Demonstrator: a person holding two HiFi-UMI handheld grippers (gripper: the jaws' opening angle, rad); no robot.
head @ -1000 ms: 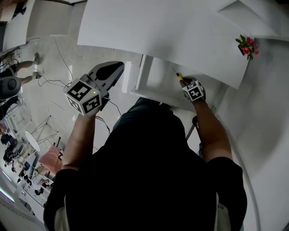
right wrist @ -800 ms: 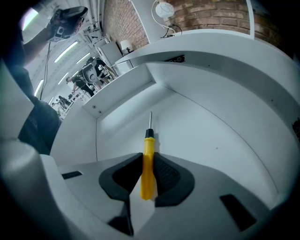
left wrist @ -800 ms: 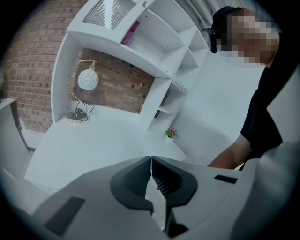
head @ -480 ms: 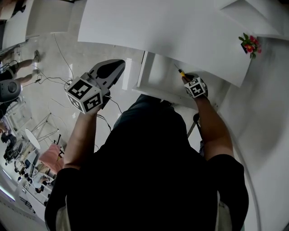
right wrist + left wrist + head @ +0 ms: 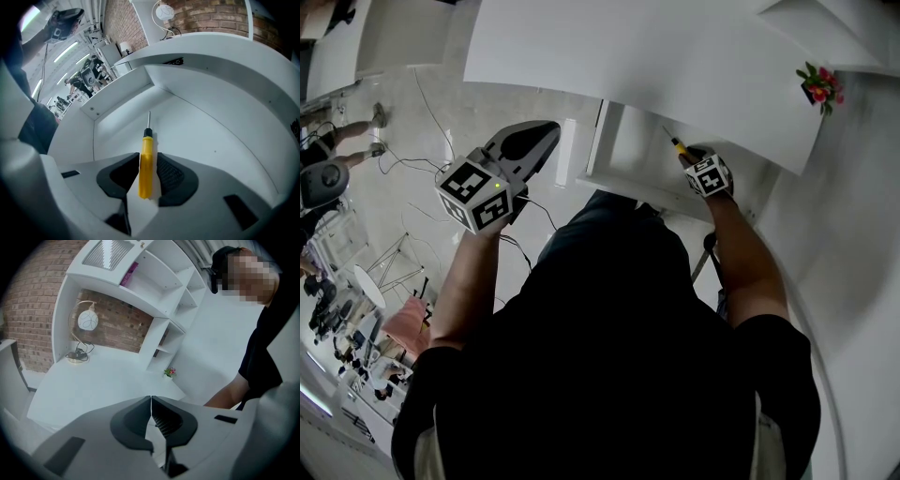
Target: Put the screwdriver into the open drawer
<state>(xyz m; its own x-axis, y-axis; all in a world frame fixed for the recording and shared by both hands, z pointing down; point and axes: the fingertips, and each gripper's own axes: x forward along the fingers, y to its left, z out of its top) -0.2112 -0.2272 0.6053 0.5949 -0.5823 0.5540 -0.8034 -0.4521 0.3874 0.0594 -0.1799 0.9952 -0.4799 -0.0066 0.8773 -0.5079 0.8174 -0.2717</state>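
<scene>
— Between the right gripper's (image 5: 147,160) jaws sits a yellow-handled screwdriver (image 5: 146,157), pinched across the handle, its thin shaft poking forward past the tips.

— And the other hand?

— The left gripper (image 5: 151,399) is pressed together on nothing at all, held out over the floor beside the white desk (image 5: 656,56) (a spectator, frankly).

— So where's the tool relative to the target?

— Right at the open drawer (image 5: 206,136). In the right gripper view a white side wall stands to the left and the bare white floor runs ahead of the blade, which points toward the back corner. The head view agrees: that gripper hangs over the pulled-out drawer, just under the desk's edge.

— Is it resting on the bottom?

— Can't say. No view shows the underside of the handle.

— Scorecard, then?

— Most of the way home, I'd judge. The tool is in hand and over the target, and the drawer needs no opening. What's left, by my reading: lower it if there's a gap, spread the jaws so it lies flat, then back the gripper out without dragging it along.
</scene>
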